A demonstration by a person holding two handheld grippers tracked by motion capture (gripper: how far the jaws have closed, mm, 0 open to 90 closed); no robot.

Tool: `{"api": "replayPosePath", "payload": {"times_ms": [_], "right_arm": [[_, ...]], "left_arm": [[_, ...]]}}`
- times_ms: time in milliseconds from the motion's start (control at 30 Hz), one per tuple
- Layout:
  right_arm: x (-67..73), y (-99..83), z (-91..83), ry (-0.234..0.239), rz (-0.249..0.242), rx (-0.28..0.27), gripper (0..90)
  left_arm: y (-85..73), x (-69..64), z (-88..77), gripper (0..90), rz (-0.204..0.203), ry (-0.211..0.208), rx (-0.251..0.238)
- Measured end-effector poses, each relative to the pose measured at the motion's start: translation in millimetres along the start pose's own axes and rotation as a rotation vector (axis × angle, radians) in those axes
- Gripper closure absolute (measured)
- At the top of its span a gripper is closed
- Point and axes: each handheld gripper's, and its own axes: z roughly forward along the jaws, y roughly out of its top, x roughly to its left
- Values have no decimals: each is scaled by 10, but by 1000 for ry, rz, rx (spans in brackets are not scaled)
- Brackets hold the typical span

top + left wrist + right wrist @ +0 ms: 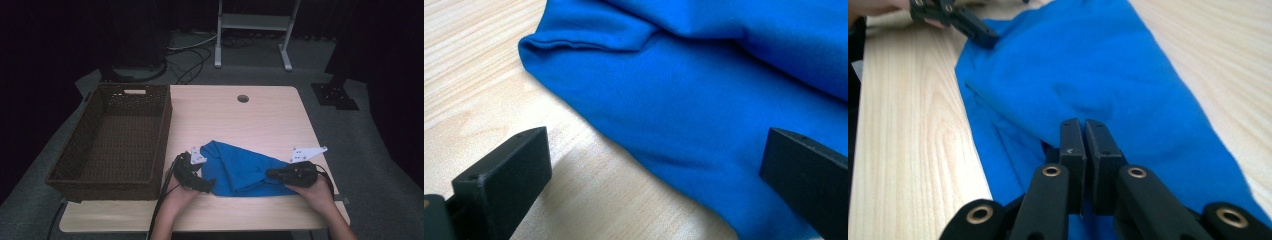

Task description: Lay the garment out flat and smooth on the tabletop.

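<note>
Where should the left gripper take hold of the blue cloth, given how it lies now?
Grip the blue cloth at its near folded edge, coming in low from the table side. That edge lies flat on the table between the open left gripper's jaws, and the right gripper already pinches the opposite end.

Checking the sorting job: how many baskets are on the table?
1. The brown wicker basket stands at the table's left edge, left of the blue cloth. Nothing suggests another is hidden.

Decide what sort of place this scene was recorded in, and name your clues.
Probably a lab or studio workspace: a bare wooden desk with a cable hole, loose cables on grey carpet, and dark curtains behind.
</note>
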Motion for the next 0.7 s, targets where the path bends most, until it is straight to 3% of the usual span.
{"api": "replayPosePath", "payload": {"times_ms": [700], "right_arm": [[-136, 213, -66, -31, 11, -82, 870]], "left_arm": [[0, 0, 0, 0, 0, 0, 0]]}}
